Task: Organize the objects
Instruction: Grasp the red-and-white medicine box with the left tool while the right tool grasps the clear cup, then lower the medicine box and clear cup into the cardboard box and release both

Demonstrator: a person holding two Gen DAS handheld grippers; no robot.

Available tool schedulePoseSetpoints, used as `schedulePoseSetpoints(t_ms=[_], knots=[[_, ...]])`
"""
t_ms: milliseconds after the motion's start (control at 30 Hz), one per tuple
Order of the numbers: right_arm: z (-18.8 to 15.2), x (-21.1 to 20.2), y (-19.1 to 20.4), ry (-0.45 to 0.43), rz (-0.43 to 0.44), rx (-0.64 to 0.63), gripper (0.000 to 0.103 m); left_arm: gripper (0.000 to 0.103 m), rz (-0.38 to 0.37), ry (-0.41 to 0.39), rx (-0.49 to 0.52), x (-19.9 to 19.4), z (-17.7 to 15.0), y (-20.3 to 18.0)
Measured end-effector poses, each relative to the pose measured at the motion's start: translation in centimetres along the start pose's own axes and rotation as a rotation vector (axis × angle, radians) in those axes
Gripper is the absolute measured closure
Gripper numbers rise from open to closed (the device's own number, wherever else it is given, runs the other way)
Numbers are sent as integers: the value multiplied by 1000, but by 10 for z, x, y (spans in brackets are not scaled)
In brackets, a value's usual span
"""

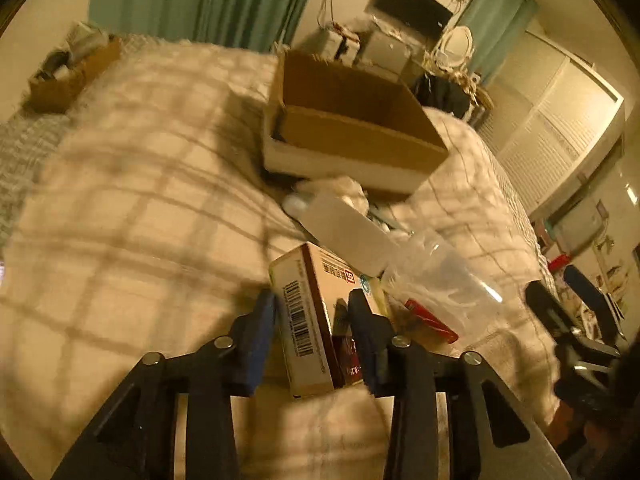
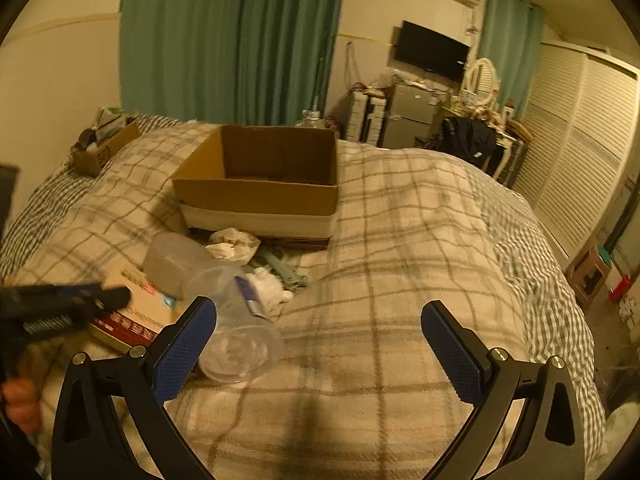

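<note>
My left gripper [image 1: 314, 312] is shut on a white and brown carton with a barcode [image 1: 310, 320], its blue pads on both sides of it. Beyond it lie a frosted plastic bottle [image 1: 344, 232], a clear plastic cup [image 1: 440, 276] and a red pack [image 1: 432, 320]. An open cardboard box [image 1: 348, 124] stands on the bed behind them. My right gripper [image 2: 320, 328] is open and empty above the checked blanket [image 2: 400, 280]. In its view the cup [image 2: 240, 340] lies by its left finger, with the bottle [image 2: 176, 256], crumpled paper [image 2: 234, 242], the carton [image 2: 140, 312] and the box [image 2: 260, 176].
A smaller cardboard box [image 2: 104, 148] with items sits at the bed's far left corner. Green curtains [image 2: 232, 40], a small fridge [image 2: 412, 116], a wall TV [image 2: 432, 50] and louvred closet doors [image 2: 580, 152] lie beyond the bed. The left gripper [image 2: 60, 308] enters the right wrist view.
</note>
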State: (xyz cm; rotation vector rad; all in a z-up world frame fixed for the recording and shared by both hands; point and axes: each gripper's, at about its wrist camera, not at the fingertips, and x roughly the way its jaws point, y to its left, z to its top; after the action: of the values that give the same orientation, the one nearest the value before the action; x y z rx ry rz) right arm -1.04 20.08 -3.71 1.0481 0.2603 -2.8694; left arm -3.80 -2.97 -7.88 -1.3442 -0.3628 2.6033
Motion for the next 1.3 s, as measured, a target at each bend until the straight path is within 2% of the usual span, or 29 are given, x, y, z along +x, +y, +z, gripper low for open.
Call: schedulePoseSetpoints(t_ms=[133, 233, 267, 333, 400, 467, 567, 633, 733, 900, 967, 1133, 1167, 1233, 1300], knots=[[8, 15, 17, 47, 104, -67, 0, 71, 19, -81, 58, -32, 10, -6], [12, 36, 32, 111, 148, -122, 0, 71, 118, -123, 132, -43, 10, -16], [11, 43, 37, 135, 161, -145, 0, 71, 164, -130, 180, -41, 8, -22], [5, 58, 47, 199, 201, -182, 0, 71, 182, -113, 233, -29, 3, -29], [-1, 72, 56, 248, 261, -203, 1, 70, 189, -96, 252, -18, 0, -31], [-8, 84, 61, 301, 271, -217, 1, 65, 214, -92, 255, -9, -1, -30], [-15, 93, 66, 346, 294, -224, 19, 58, 264, -77, 238, 8, -2, -22], [-16, 87, 67, 327, 314, -222, 43, 56, 231, -56, 179, 14, -1, -13], [-15, 77, 65, 277, 284, -212, 42, 56, 173, -30, 125, 13, 0, -5], [-4, 48, 47, 169, 211, -163, 42, 56, 99, -15, 137, 3, -6, -16], [-1, 40, 43, 150, 193, -161, 42, 51, 59, -17, 143, 2, -9, -25], [-3, 30, 34, 128, 174, -148, 42, 48, 64, 0, 118, 16, -7, -38], [-4, 30, 33, 126, 175, -139, 42, 49, 57, 2, 96, 18, -6, -36], [-3, 28, 27, 113, 170, -114, 42, 60, 55, -8, 64, 20, -3, -33], [-3, 25, 22, 95, 166, -98, 42, 65, 37, -20, 52, 16, -1, -33]])
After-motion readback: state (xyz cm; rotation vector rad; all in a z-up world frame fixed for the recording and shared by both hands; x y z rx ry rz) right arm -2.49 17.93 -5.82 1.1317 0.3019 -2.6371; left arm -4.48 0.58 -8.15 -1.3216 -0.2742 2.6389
